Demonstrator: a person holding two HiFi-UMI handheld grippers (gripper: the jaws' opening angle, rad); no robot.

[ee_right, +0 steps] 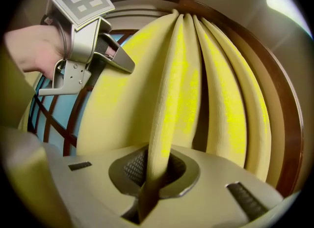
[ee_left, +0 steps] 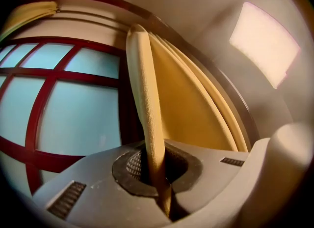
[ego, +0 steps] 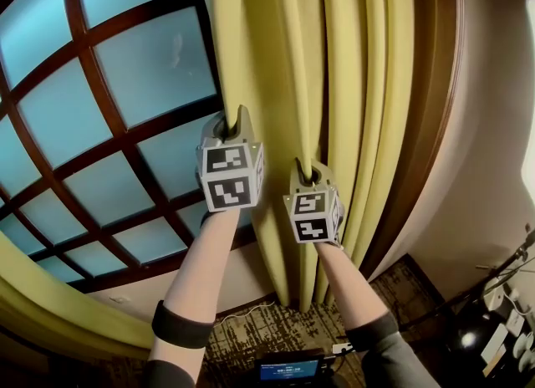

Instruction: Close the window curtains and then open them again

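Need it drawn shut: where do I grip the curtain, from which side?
Its window-side edge fold, from the room side: it hangs as a narrow vertical ridge. Left hand-held gripper pinches it; right hand-held gripper, a fold further in.

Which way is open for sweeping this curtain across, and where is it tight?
Open: the bare window left of the curtain, as far as the other curtain at lower left. Tight: to the right, folds bunch against the wooden frame. The left hand-held gripper and right hand-held gripper are each shut on a fold.
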